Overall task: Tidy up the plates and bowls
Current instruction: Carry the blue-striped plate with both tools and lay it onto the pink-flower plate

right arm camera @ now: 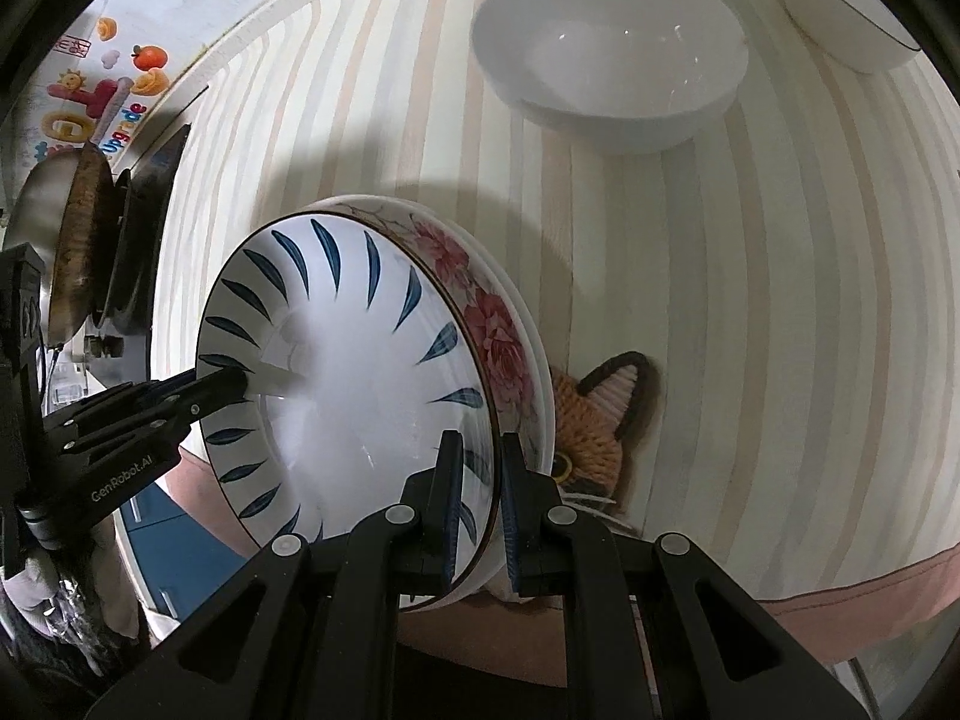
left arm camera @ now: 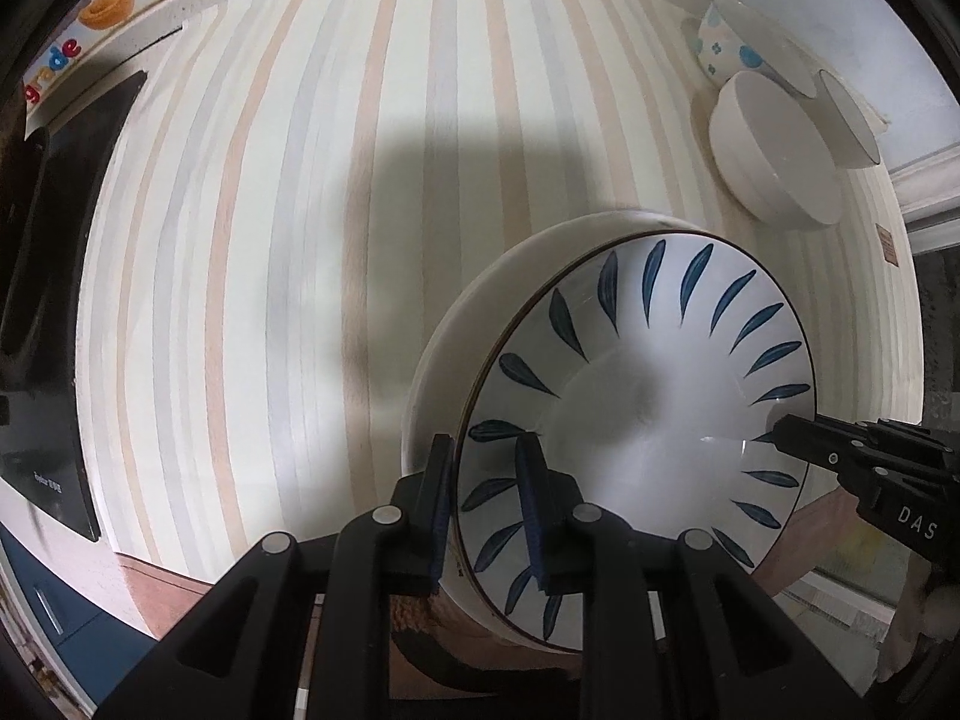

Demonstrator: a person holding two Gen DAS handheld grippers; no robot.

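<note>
A white plate with blue leaf strokes lies on top of a pink-flowered plate. Both grippers hold this stack just over the striped tablecloth. My left gripper is shut on the near rim, one finger inside the dish and one outside. My right gripper is shut on the opposite rim, clamping both plates. Each gripper also shows in the other's view, the right gripper and the left gripper. I cannot tell whether the stack touches the cloth.
A plain white bowl, a blue-dotted bowl and a dark-rimmed white bowl stand at the far right. A woven cat coaster lies beside the stack. A black hob and a pan are on the left.
</note>
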